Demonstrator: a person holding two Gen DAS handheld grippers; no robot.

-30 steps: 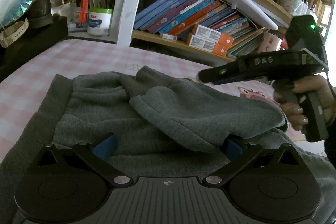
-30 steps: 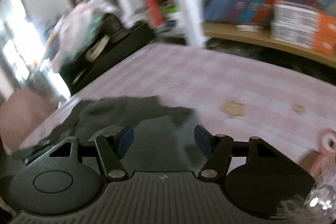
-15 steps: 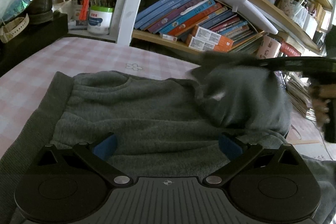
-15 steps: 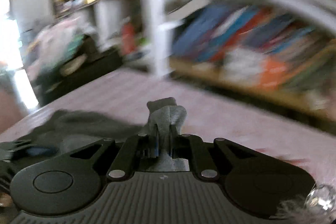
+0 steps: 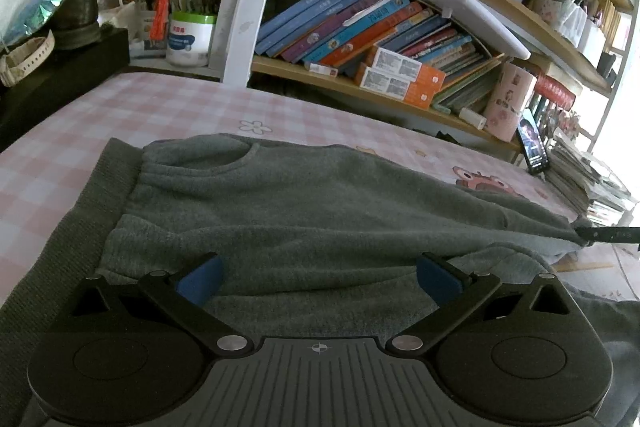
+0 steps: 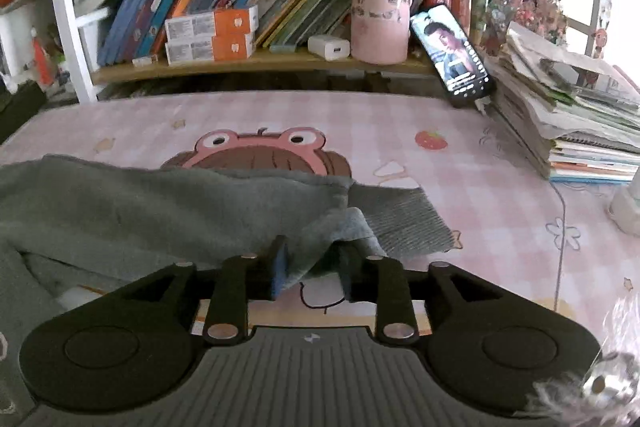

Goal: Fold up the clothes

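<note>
- Sweater [image 5: 304,211], grey, is lying spread across the pink checked sheet [image 5: 168,107]; its sleeve [image 6: 168,211] is stretching out to one side, ribbed cuff [image 6: 400,223] resting flat just below a cartoon frog print [image 6: 260,151].
- Right gripper [image 6: 312,263] is opening; a fold of the sleeve is sitting between its jaws, against the blue pad, and the jaws are no longer clamping it.
- Left gripper [image 5: 318,277] is hovering low over the sweater body, jaws wide apart, gripping nothing.
- Bookshelf [image 5: 400,39] is standing behind the bed; a phone [image 6: 450,51] is leaning beside a stack of papers [image 6: 568,115].
</note>
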